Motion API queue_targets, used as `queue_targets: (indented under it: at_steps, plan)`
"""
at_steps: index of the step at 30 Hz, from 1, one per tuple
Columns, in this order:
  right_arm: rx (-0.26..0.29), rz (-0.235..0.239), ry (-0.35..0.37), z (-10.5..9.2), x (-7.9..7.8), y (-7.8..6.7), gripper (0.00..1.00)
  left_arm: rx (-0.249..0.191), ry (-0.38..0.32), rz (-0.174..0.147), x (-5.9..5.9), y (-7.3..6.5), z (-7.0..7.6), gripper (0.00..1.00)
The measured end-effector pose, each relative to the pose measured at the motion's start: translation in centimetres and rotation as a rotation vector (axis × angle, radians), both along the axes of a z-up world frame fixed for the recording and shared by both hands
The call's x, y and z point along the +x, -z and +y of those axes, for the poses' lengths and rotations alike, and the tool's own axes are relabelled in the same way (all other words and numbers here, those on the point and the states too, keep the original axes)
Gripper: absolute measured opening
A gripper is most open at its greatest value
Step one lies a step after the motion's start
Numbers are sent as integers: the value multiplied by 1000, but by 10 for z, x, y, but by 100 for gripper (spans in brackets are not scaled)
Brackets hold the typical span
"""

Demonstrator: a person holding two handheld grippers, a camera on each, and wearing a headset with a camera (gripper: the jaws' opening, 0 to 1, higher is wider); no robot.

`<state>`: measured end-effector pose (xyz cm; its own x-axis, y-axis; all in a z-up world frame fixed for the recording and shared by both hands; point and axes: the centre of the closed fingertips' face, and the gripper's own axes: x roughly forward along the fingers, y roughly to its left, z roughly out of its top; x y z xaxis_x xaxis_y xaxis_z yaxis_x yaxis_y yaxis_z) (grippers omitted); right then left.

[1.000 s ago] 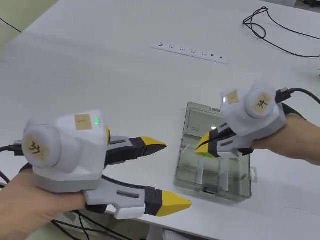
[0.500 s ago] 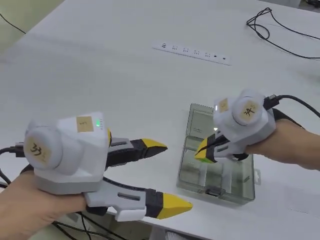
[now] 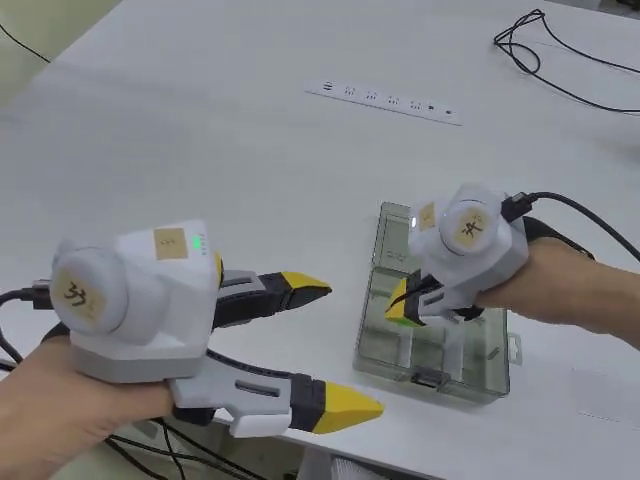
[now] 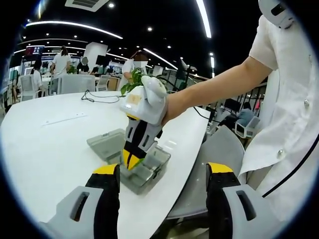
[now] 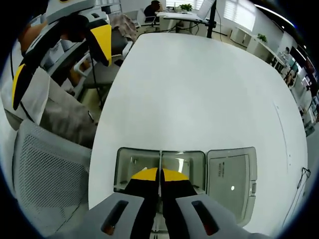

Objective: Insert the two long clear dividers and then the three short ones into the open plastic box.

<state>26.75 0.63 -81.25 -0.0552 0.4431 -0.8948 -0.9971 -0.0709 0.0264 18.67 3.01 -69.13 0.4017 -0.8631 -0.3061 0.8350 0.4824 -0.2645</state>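
Observation:
The open clear plastic box point(image 3: 492, 372) lies near the table's front edge, its lid point(image 3: 396, 232) folded flat behind it. My right gripper point(image 3: 398, 310) hangs tips-down over the tray's left half, shut on a thin clear divider seen edge-on as a line point(image 5: 160, 158) above its tips point(image 5: 160, 173). Some upright clear pieces stand inside the tray point(image 3: 406, 346). My left gripper point(image 3: 330, 348) is held open and empty to the left of the box, pointing at it. The left gripper view shows the right gripper point(image 4: 130, 161) dipping into the box point(image 4: 149, 175).
A white power strip point(image 3: 385, 100) lies far back on the white table. A black cable point(image 3: 545, 50) loops at the far right. The table's front edge runs just below the box point(image 3: 470, 440). A grey mesh chair point(image 5: 45, 169) stands beside the table.
The right gripper has shifted a little left and lower over the box's tray, still shut. The left gripper has stayed open in place.

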Motion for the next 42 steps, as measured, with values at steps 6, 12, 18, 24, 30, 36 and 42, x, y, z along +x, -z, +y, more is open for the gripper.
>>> queue_targets:
  at_steps: [6, 12, 18, 24, 30, 36, 42]
  plan:
    - [-30, -15, -23, -1, -1, 5, 2, 20, -11, -19, 5, 4, 3, 80]
    - [-49, -25, -32, -1, 0, 8, 2, 53, -30, -47, 15, 8, 8, 89]
    - [-47, -27, -27, -1, 0, 8, 3, 68, -34, -54, 21, 12, 9, 94]
    - [-49, -35, -26, -4, 1, 10, 6, 78, -44, -61, 25, 13, 9, 96]
    - [-3, -42, 22, -8, 6, -5, 12, 83, -49, -60, 27, 12, 8, 96]
    - [53, -60, 80, -20, 12, -29, 15, 84, -43, -59, 27, 9, 4, 96]
    - [108, -97, 150, -38, 18, -59, 18, 78, -43, -68, 28, 3, -1, 95]
